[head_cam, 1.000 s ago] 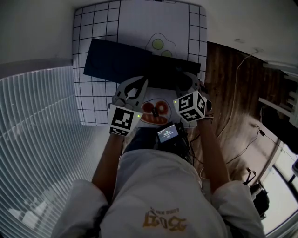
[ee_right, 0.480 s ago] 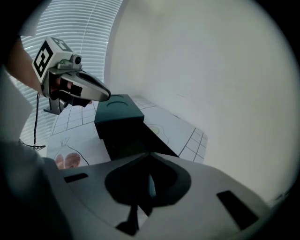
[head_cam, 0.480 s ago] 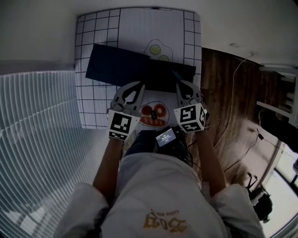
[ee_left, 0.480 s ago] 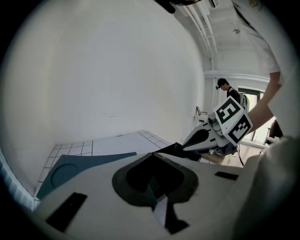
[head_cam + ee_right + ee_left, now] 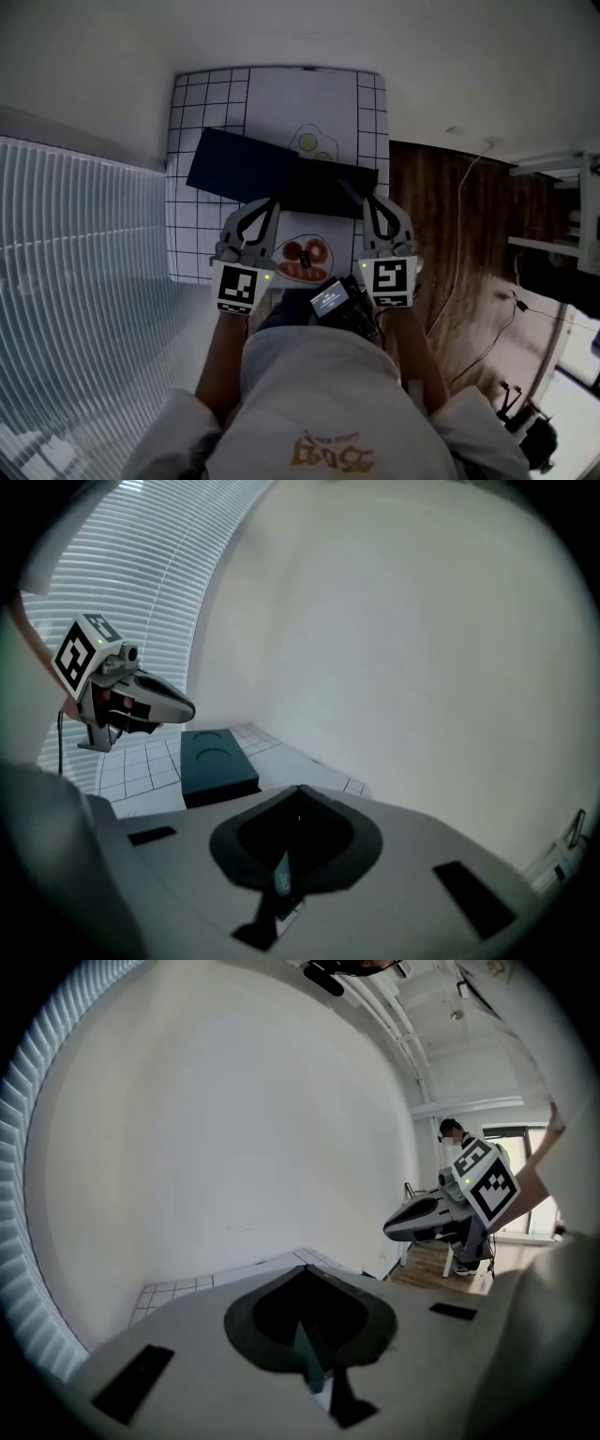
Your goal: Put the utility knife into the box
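- Two claws in the head view have lifted back from the box (image 5: 246, 161) on the counter (image 5: 281, 94). The right claw (image 5: 367, 200), spread a second ago, is now shut on nothing, and the left claw (image 5: 271, 202) is shut too. This looks like a release just made. The utility knife (image 5: 349, 191) is perhaps the thin bluish line on the box's near half — too small to be sure.
- Left gripper view: jaws together, empty. The claw's own body hides box and knife.
- Right gripper view: jaws together, empty — only the box's far half (image 5: 217, 761) shows, with no knife visible.
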A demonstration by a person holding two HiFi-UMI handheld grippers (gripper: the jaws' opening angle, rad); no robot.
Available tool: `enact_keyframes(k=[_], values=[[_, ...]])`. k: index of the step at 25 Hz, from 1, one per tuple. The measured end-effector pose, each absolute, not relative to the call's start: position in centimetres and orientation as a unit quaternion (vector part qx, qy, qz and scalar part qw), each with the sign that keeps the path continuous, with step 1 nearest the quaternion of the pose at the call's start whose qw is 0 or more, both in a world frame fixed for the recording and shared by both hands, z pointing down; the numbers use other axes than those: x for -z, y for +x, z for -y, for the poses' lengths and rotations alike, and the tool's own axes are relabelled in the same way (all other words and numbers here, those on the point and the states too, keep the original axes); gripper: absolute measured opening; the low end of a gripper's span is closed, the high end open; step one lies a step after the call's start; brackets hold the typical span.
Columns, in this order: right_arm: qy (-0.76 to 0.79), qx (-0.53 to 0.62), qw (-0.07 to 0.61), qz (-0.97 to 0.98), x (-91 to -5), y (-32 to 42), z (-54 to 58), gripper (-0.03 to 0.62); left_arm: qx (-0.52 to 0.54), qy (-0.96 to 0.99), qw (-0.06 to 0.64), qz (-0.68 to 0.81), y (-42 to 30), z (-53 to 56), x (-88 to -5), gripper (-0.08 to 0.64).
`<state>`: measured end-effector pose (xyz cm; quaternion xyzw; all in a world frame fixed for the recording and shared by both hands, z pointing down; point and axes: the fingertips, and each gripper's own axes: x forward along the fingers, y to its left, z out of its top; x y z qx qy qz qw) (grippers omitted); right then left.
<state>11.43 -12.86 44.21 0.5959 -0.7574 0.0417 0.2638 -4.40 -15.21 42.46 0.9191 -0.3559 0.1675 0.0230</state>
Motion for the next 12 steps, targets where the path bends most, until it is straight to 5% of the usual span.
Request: enact_keyframes(k=[12], values=[[0.632,-0.008,0.183,0.753,-36.0,12.1,11.6,0.008,-0.085,0.91,-0.026,0.405,-6.1,14.0,-32.9,0.008]])
